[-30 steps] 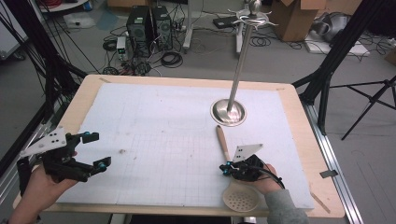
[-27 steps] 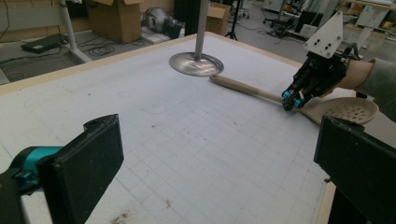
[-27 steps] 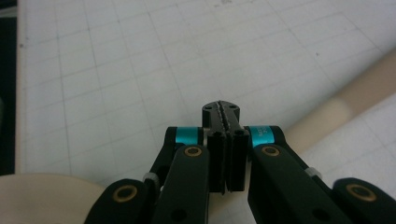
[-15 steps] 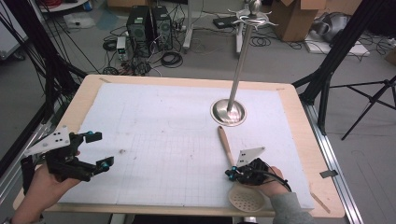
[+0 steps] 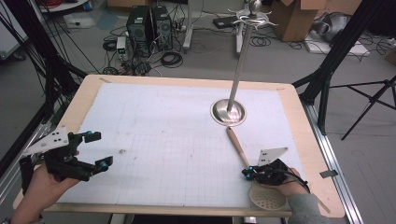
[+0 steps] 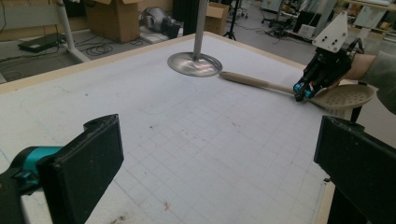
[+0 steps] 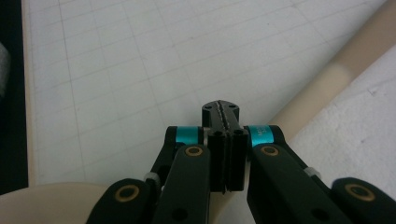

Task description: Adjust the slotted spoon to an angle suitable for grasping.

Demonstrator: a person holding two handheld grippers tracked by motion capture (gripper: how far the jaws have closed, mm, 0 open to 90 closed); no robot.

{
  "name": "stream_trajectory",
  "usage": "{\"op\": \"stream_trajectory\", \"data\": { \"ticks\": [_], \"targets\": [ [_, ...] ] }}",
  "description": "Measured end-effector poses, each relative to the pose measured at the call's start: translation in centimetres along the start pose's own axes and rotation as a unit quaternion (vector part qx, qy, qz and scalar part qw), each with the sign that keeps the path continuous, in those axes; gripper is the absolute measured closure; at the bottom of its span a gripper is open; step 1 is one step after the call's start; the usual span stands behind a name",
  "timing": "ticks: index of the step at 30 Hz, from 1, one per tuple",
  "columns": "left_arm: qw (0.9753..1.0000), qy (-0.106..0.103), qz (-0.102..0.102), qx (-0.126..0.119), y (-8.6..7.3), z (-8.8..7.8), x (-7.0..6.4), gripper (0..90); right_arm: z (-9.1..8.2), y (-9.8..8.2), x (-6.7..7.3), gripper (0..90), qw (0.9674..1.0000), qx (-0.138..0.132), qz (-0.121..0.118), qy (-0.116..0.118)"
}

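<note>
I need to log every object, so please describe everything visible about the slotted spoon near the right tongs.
The slotted spoon looks like beige plastic or wood. It has a long rounded handle and a round, shallow head pierced with many small holes. It lies flat on the white gridded mat, with the handle end near the stand's metal base and the head at the table's near edge. The right tongs, jaws shut, sit right by the handle's neck; whether they touch it cannot be told.

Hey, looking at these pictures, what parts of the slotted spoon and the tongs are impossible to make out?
- Slotted spoon: in the high view its bowl is partly covered by the right tongs and the hand; whether the tongs touch the handle is unclear.
- Spoon in the right gripper view: handle and bowl are cut off by the edges.
- Left tongs: in the left gripper view the jaws are cut off at the bottom.
</note>
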State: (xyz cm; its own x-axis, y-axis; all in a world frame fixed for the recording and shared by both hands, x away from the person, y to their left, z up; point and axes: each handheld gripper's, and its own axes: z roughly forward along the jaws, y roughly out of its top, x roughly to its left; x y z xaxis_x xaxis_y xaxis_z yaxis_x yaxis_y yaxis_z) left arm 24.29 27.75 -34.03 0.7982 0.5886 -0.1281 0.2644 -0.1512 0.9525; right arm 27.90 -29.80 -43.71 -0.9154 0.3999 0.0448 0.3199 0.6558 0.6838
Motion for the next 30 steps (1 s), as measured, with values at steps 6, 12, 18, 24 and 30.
{"op": "stream_trajectory", "data": {
  "ticks": [6, 12, 18, 24, 30],
  "targets": [
    [1.0, 0.002, -0.002, 0.0, -0.1, -0.2, 0.2, 1.8, -0.8, 0.2, -0.6, 90.0, 0.9989, -0.042, 0.021, -0.012],
    [1.0, 0.004, -0.003, 0.0, -0.1, -0.2, 0.2, 1.8, -2.1, 0.7, -2.3, 90.0, 0.9908, -0.086, 0.082, -0.066],
    [1.0, 0.005, -0.004, 0.003, -0.2, -0.2, 0.3, 1.9, -1.5, 1.7, -3.5, 90.0, 0.9877, -0.06, 0.107, -0.097],
    [1.0, 0.006, -0.005, 0.004, -0.4, -0.3, 0.3, 1.9, 0.2, 2.3, -4.5, 90.0, 0.9865, -0.045, 0.117, -0.105],
    [0.9999, 0.011, -0.006, 0.003, -0.5, -0.7, 0.4, 1.9, 0.9, 2.4, -5.8, 90.0, 0.9835, -0.045, 0.138, -0.109]
  ]
}}
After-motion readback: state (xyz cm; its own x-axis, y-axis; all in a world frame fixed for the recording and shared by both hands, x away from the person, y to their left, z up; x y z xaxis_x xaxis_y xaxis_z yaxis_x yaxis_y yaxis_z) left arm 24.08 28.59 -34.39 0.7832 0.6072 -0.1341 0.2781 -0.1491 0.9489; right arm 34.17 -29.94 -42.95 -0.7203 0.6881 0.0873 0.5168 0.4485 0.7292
